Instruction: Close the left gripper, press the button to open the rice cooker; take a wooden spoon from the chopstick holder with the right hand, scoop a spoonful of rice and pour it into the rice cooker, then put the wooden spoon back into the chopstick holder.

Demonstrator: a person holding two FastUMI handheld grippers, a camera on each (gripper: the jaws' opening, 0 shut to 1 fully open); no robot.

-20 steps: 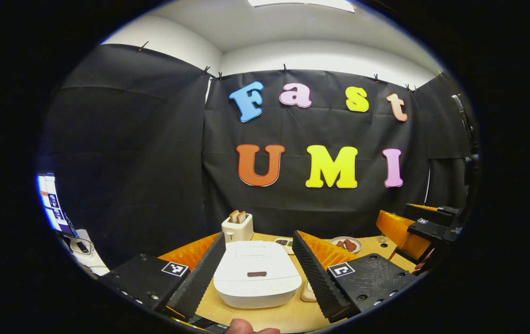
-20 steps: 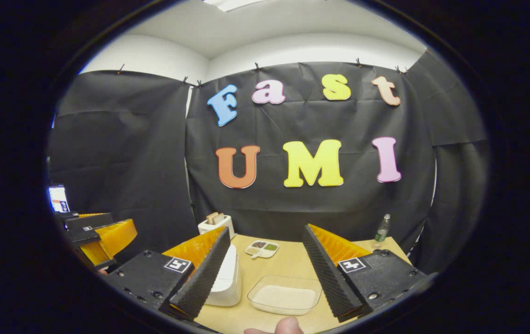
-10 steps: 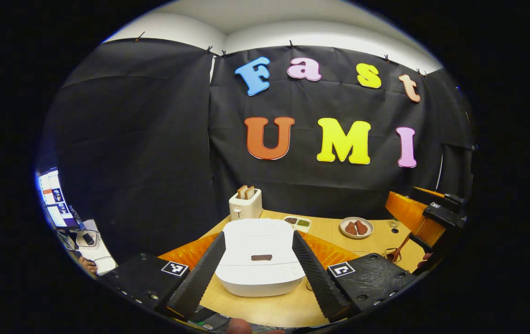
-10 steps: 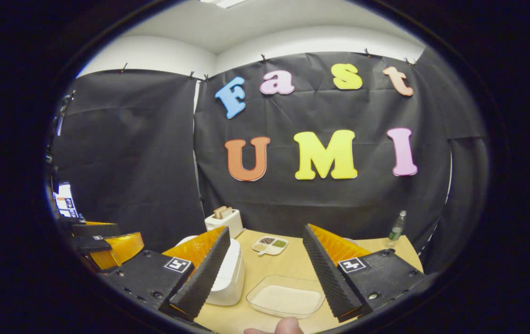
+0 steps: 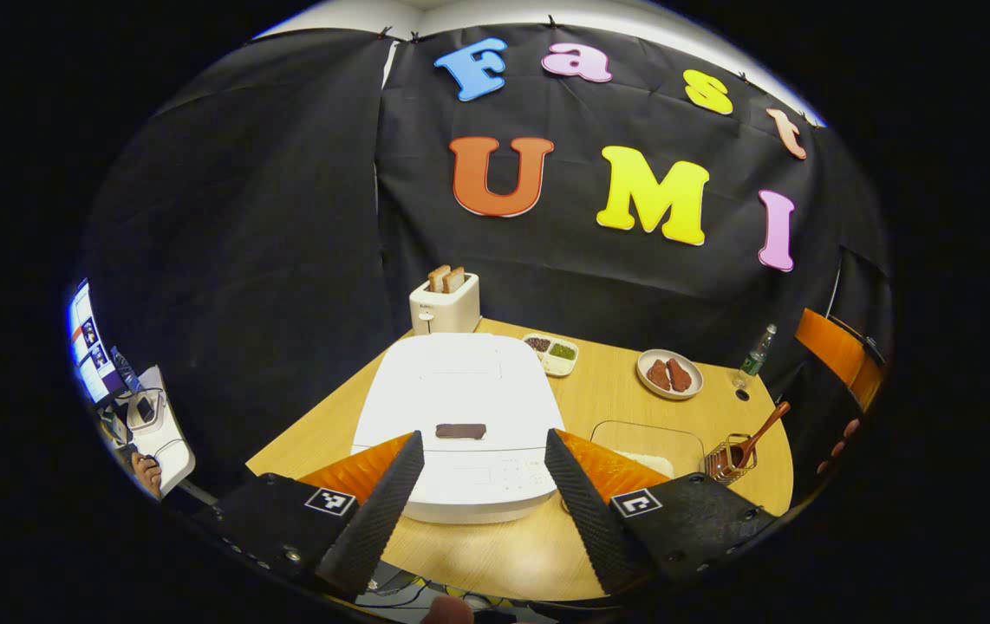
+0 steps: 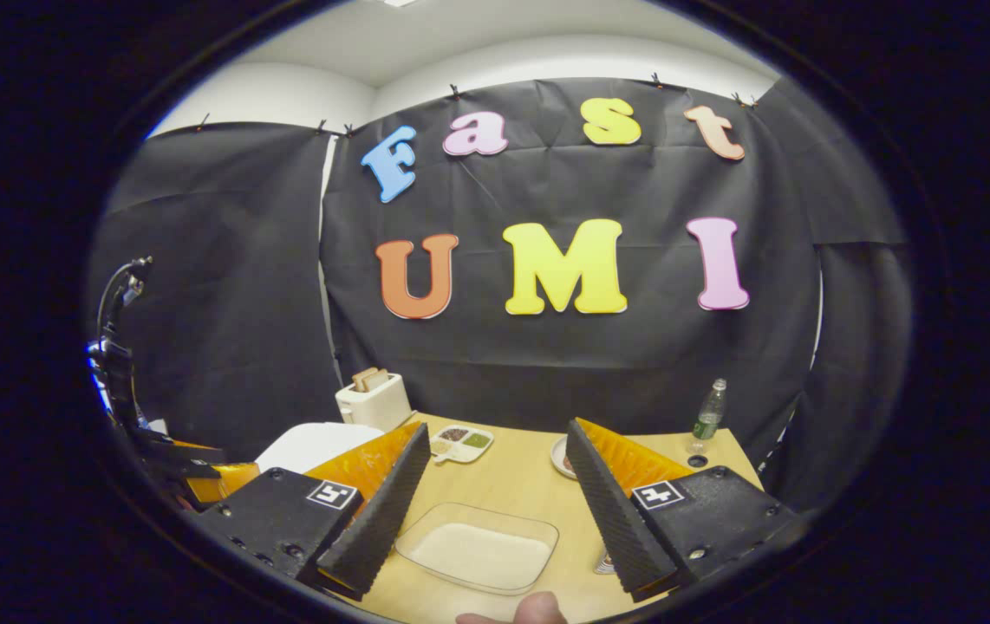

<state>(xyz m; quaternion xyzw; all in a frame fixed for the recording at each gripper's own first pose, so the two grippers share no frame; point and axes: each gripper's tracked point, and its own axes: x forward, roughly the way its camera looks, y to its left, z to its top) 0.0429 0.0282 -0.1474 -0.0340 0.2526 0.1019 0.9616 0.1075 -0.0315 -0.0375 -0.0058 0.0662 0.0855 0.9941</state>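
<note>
The left gripper (image 5: 482, 485) is hovering over the shut rice cooker (image 5: 459, 407), fingers spread wide, framing its dark button (image 5: 460, 431). It looks like the opening step: next, bring those fingers together and press down. The right gripper (image 6: 499, 494) is waiting beside the cooker, fingers apart and empty.

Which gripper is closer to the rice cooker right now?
Left. The left gripper hangs open just before the rice cooker, fingers framing its front. The right gripper is over the rice tray, off to the side.
</note>
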